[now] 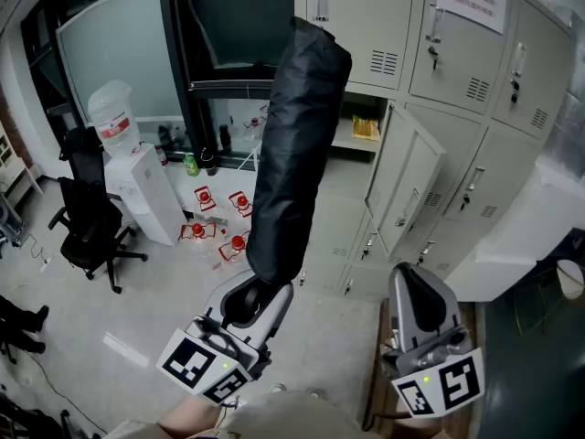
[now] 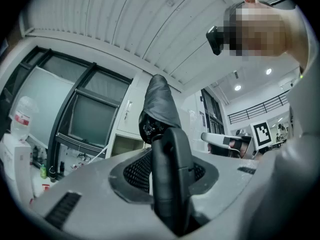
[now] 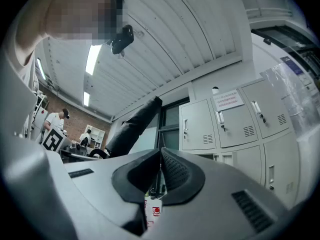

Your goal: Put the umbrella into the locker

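1. While the left hand-held gripper (image 1: 251, 307) is clamped on the umbrella's black handle, the folded umbrella (image 1: 297, 144) sticks up in the air in front of the lockers.
2. The right hand-held gripper (image 1: 419, 300) has its jaws together and holds nothing.
3. One locker (image 1: 352, 176) has its door (image 1: 402, 176) open, so it looks ready.
4. The umbrella is not inside yet. I think it has to be carried over and put in.
5. The umbrella and the door cover much of the open locker, so I cannot tell how much room is inside.
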Motion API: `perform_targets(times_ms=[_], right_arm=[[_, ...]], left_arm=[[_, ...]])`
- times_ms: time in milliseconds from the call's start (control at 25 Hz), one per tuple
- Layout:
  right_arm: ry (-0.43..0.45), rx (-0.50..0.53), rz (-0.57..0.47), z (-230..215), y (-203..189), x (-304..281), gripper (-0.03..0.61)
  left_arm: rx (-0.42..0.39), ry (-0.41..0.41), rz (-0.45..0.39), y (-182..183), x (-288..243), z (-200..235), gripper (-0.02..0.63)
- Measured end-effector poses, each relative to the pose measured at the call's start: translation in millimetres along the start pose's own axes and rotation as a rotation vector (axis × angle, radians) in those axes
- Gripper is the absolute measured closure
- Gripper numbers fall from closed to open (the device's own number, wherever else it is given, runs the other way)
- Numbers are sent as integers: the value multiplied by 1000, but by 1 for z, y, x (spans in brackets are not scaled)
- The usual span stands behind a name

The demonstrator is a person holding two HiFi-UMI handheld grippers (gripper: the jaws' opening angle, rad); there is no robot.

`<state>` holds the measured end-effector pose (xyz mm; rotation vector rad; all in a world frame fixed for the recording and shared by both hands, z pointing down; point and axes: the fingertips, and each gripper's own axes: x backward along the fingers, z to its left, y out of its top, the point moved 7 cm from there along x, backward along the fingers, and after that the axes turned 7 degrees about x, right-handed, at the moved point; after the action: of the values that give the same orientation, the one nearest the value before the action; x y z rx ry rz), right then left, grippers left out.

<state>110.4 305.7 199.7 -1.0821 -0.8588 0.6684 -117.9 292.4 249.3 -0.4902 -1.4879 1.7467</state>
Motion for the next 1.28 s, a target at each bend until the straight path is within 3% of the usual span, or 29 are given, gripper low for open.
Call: perform_targets(times_ms=[280, 560, 1280], right_arm=[[1, 2, 5, 1, 1, 6, 565], [17, -42, -79, -6, 7, 13, 565], [63, -34, -22, -50, -21, 17, 565]], left_arm=[[-37, 14, 14, -3, 1, -4, 476], [-31, 14, 12, -3, -2, -10, 476], [-40, 58, 52, -20, -49, -23, 476]])
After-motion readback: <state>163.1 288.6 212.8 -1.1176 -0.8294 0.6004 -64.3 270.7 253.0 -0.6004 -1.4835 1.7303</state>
